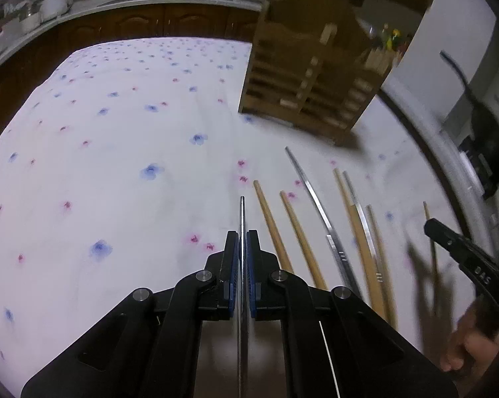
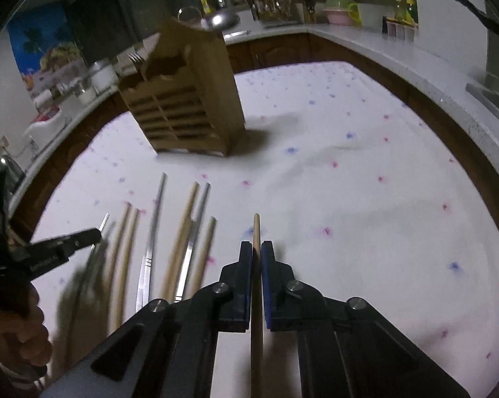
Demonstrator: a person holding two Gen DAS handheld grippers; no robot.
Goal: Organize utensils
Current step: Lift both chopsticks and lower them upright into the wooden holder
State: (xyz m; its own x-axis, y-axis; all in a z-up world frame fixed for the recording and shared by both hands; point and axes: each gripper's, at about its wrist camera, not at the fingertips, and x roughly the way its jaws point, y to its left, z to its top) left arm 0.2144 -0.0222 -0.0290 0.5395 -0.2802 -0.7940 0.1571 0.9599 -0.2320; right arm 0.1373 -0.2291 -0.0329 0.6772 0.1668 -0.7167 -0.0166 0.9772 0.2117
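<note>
**Both grippers clamped on a chopstick each, rest of the pile just beside them**

Starting closest in: the left gripper has its jaws pinched tight on a metal chopstick — the thin silver stick runs straight down the gap between the blue pads and pokes out a bit past the fingertips. Same deal on the other side: the right gripper is squeezed shut on a wooden chopstick, which sticks out ahead of its tips too.

Just to the right of the left gripper, lying on the flowered tablecloth, is the loose bunch: two wooden chopsticks side by side nearest the jaws, then a curved-looking metal one, then a mix of wooden and metal sticks lying close together, some touching or overlapping. From the right wrist view that same bunch sits to the left of the right gripper, all pointing roughly away from the cameras. The far edge of each view is motion-blurred, so the outermost sticks are hard to count.

Further out, beyond the stick tips and well apart from them, a wooden slatted utensil holder stands upright on the cloth, with fork tines showing at its top. Behind that — a kitchen counter with a pink container and bottles.
</note>
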